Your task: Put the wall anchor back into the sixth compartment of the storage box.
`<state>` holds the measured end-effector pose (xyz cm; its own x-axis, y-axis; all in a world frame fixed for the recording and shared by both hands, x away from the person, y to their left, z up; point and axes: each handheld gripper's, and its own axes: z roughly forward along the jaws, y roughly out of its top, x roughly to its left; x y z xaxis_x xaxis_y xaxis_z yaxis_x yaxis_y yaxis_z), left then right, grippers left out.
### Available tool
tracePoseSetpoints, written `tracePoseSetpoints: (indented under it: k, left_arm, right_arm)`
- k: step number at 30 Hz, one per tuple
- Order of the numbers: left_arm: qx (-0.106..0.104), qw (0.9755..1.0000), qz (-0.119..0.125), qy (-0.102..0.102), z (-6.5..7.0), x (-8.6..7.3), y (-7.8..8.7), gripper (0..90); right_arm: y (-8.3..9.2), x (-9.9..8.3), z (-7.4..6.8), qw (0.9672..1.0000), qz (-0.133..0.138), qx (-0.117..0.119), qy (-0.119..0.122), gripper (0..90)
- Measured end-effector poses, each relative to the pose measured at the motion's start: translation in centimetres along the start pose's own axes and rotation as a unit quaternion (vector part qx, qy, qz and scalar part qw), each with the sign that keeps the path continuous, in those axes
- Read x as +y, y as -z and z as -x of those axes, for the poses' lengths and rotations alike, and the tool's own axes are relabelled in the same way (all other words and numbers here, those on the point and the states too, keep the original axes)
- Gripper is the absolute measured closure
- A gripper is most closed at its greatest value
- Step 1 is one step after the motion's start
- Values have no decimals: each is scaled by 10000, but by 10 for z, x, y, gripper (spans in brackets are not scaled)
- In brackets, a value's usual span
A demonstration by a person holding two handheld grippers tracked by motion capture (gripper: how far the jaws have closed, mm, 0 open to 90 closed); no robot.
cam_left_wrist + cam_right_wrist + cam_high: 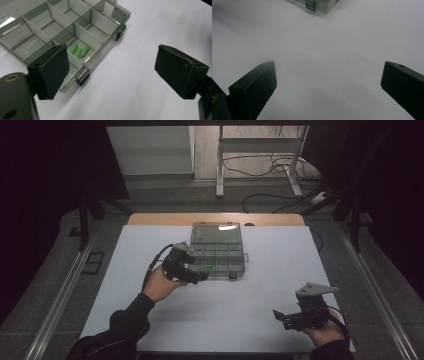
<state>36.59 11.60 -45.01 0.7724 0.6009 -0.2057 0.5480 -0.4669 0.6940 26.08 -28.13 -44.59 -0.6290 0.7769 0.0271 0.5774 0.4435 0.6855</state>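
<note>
Organizer box [218, 251] of clear grey plastic sits on the white desk [260, 290], toward the far edge and a little left of the middle, lid folded back flat toward the far edge. Dividers split the tray into compartments; three small green strips [80, 51] lie side by side in a compartment along the near wall, close to the near-left corner of the box. Two dark latches [82, 77] hang off that near wall. Left hand-held gripper [197, 276] hovers at the near-left corner of the box, held in the person's left hand [161, 285], its cable looping off toward the left edge of the desk. In the left gripper view its jaws stand wide apart and released, nothing between the pads, one pad over the near wall of the box and the other over bare desk; the green strips lie just past the pad over the box. Right hand-held gripper [280, 316] rests low near the near-right corner of the desk, well apart from the box, grey three-cornered plate on top. In the right gripper view its jaws also stand spread and released over bare white surface, the box corner showing far off at the top.
</note>
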Motion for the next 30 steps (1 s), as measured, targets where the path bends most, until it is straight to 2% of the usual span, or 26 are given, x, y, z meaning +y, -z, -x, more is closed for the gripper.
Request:
tracePoseSetpoints:
  k: [4, 9, 17, 26, 30]
  left_arm:
    - [-29, 10000, -13, 40, 0, -5, 4, 113]
    - [34, 10000, -51, 16, 2, -11, 8, 92]
    - [125, 9999, 27, -88, 5, -16, 16, 57]
    - [260, 9995, 113, -105, 7, -24, 31, 23]
    - [317, 9993, 178, -53, 7, -27, 38, 16]
  right_arm:
    - [0, 0, 0, 10000, 0, 3, 10, 2]
    - [0, 0, 0, 10000, 7, 8, 28, 2]
    - [0, 0, 0, 10000, 12, 15, 36, 2]
    - [0, 0, 0, 10000, 2, 15, 56, 2]
    - [0, 0, 0, 10000, 7, 11, 56, 2]
